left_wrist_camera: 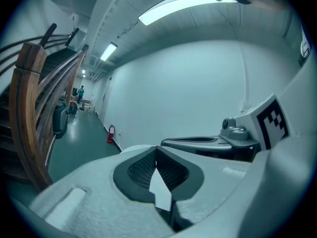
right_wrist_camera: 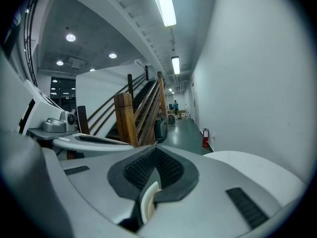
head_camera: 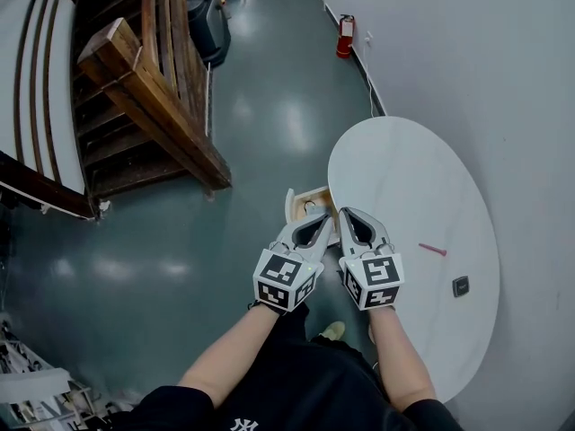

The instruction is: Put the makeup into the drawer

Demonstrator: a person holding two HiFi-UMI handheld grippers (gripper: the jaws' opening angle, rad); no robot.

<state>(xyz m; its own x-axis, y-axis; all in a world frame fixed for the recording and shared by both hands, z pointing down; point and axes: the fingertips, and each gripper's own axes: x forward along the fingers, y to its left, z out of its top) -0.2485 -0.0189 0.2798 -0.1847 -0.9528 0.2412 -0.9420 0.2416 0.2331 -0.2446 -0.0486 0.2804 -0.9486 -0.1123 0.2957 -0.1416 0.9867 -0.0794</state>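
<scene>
Left gripper (head_camera: 325, 215) has its jaws pressed together at the tips with nothing pinched; its own view shows the ribbed pads meeting at a point, with only a pale sliver of background in the gap below. Right gripper (head_camera: 344, 214) is likewise closed and empty, its pads meeting tip to tip. Both are held side by side, nearly touching, on bare forearms, and point away from the person over the near edge of the table (head_camera: 404, 178).

Just beyond and under their tips sits the drawer (head_camera: 294, 206), a pale wooden tray at the table's left edge, partly hidden by the jaws; what lies in it cannot be told. A thin pink stick (head_camera: 432, 250) lies on the tabletop to the right of the right gripper, apart from it and well apart from the drawer. A small dark square (head_camera: 461, 285) lies further right, near the wall (head_camera: 467, 61).

Wooden stairs (head_camera: 153, 106) rise at the left across the green floor (head_camera: 269, 106), and a red extinguisher (head_camera: 346, 36) stands by the wall far down the corridor
</scene>
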